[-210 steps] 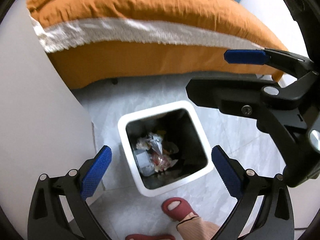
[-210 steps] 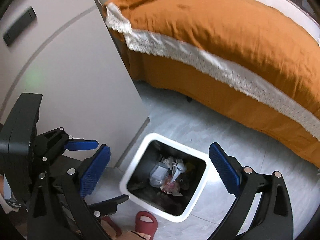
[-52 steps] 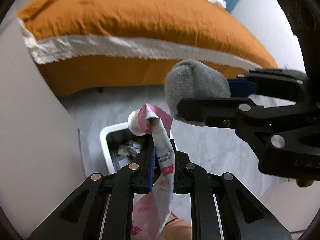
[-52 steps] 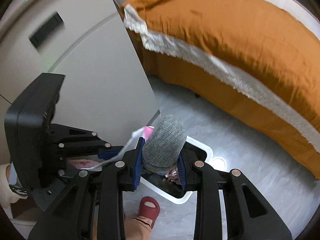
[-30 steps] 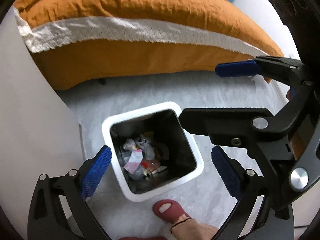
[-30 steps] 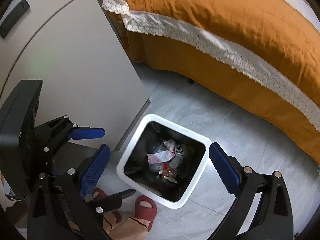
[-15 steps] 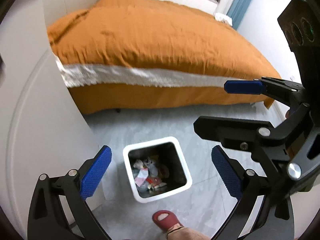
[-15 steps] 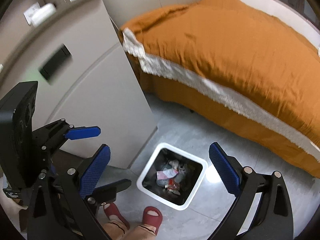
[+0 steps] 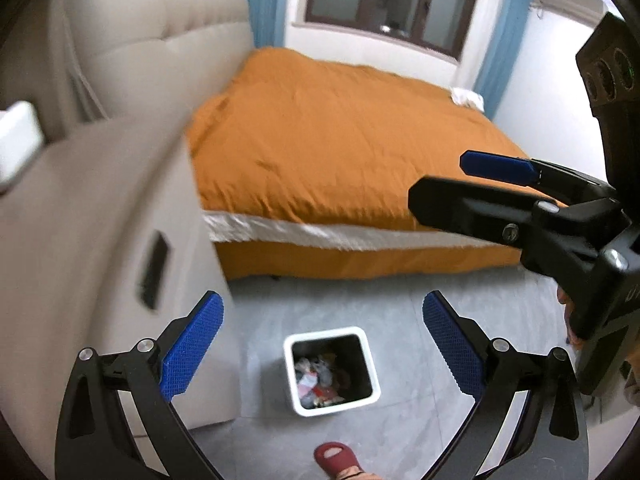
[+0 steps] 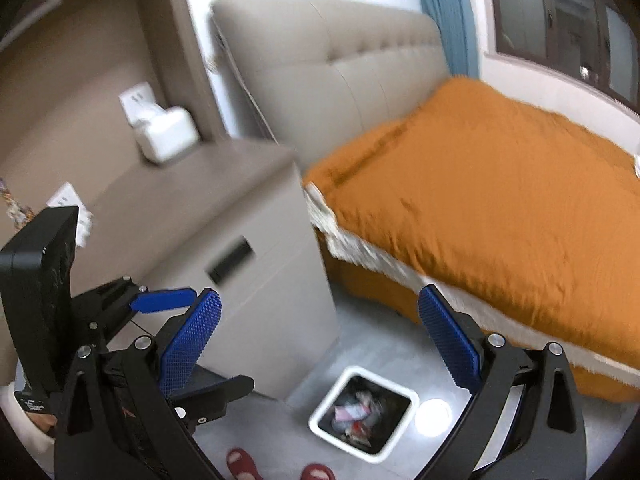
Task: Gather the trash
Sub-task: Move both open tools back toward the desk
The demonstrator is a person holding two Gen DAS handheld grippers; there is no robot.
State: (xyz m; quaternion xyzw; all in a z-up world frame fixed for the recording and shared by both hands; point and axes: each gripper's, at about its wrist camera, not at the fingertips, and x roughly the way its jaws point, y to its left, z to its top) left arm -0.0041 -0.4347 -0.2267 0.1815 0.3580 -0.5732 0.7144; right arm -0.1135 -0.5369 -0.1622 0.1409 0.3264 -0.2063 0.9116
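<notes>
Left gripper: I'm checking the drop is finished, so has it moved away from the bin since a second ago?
Yes. The left gripper has risen and tilted up: the trash bin looks much smaller, and the bed now fills the view.

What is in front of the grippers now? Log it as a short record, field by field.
left gripper: open, empty
right gripper: open, empty
trash bin: white rim, dark inside, on the grey floor, below both grippers
bin contents: crumpled wrappers
nightstand: beside the bin
bed: orange cover, beyond the bin
person: red slipper near the bin
</notes>
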